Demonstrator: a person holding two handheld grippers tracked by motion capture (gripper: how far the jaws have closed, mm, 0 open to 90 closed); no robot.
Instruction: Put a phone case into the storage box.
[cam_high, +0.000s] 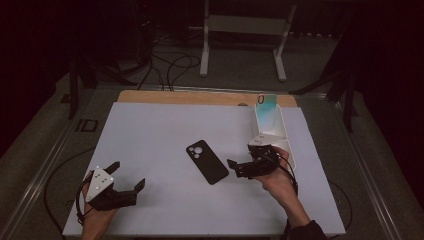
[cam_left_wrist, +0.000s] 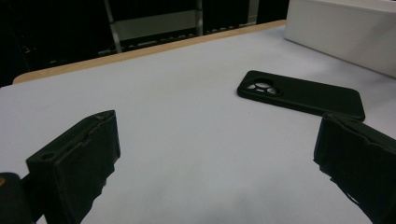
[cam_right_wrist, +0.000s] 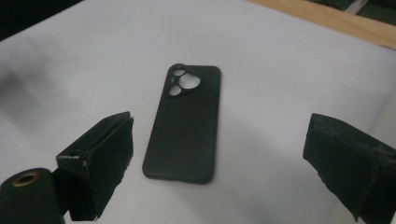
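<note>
Reaching toward the black phone case (cam_high: 207, 161) lying flat mid-worktop, my right hand-held gripper (cam_high: 248, 161) hovers just right of it, jaws spread and empty. My left hand-held gripper (cam_high: 125, 178), also spread, waits near-left. Nothing's grasped yet; pickup remains ahead.

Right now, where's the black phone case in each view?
High view: black phone case mid-mat, left of the right gripper.
Left gripper view: upper right, before the white box.
Right gripper view: centre, between the open jaws.
Shared landmark: the wooden table edge.
</note>
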